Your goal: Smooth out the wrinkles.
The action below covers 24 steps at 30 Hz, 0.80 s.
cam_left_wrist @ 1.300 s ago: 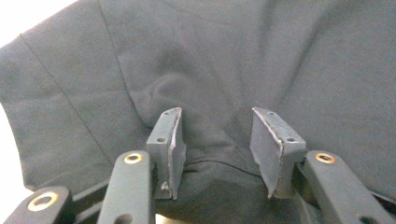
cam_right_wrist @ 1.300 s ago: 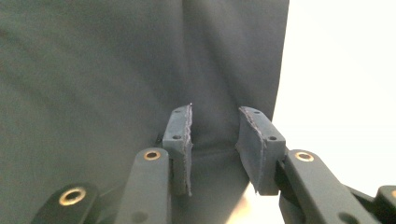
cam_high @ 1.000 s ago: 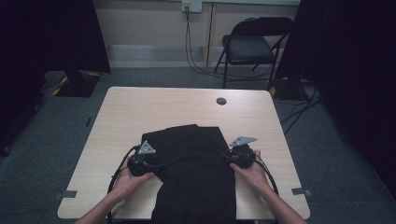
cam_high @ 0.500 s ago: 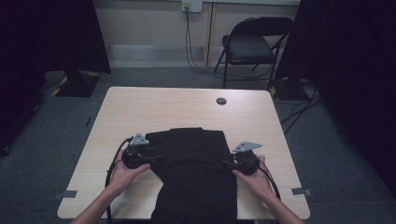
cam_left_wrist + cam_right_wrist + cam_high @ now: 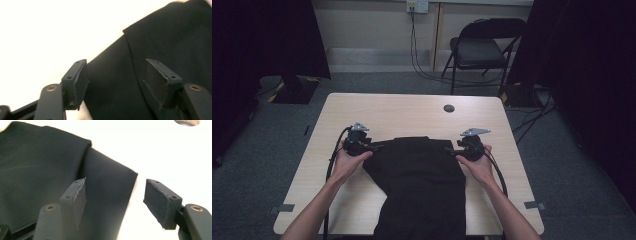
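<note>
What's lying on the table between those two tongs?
In the high view, the black folded cloth garment spans the stretch between the left tongs and the right tongs, on the pale wooden table.

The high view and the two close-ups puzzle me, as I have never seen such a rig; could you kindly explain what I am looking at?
No robot here: a person at a table holds a hand-held gripper in each hand. The high view comes from a fixed camera above, looking forward and down; the left gripper is at its left, the right gripper at its right. The two close-ups come from cameras riding on each gripper, looking along its two black jaws. A black garment lies flat on the table, hanging over the near edge. Both grippers sit at its far corners, and their jaws have just been opening: in each close-up the pads stand apart above the cloth, so nothing is held. A small round hole sits in the tabletop; a folding chair stands behind.
</note>
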Motion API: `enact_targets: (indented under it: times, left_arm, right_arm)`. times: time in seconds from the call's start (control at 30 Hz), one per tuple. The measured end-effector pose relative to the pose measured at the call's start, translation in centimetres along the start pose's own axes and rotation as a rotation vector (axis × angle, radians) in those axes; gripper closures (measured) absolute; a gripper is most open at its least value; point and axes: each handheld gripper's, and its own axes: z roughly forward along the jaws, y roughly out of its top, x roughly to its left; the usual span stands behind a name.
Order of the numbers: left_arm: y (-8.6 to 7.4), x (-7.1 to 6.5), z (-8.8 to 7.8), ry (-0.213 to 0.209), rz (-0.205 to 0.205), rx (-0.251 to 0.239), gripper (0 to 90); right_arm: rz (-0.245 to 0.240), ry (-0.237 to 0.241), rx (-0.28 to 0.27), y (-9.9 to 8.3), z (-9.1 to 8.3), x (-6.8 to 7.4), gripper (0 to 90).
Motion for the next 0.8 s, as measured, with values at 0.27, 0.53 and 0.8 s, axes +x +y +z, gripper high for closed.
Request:
enact_targets:
  times: [0.27, 0.53, 0.8]
  left_arm:
    - [0.5, 1.3, 1.6, 0.016, -0.005, 0.043, 33.3]
    - [-0.3, 1.3, 3.1, 0.014, -0.015, 0.072, 29.0]
    - [-0.8, 1.0, 3.6, 0.02, 0.004, 0.069, 27.3]
  right_arm:
    - [-0.012, -0.014, 0.015, 0.8, 2.8, -1.0, 32.4]
    - [-0.006, -0.01, 0.03, 0.2, 3.9, -1.8, 32.4]
    - [-0.006, -0.017, 0.024, 0.2, 4.4, -1.6, 32.0]
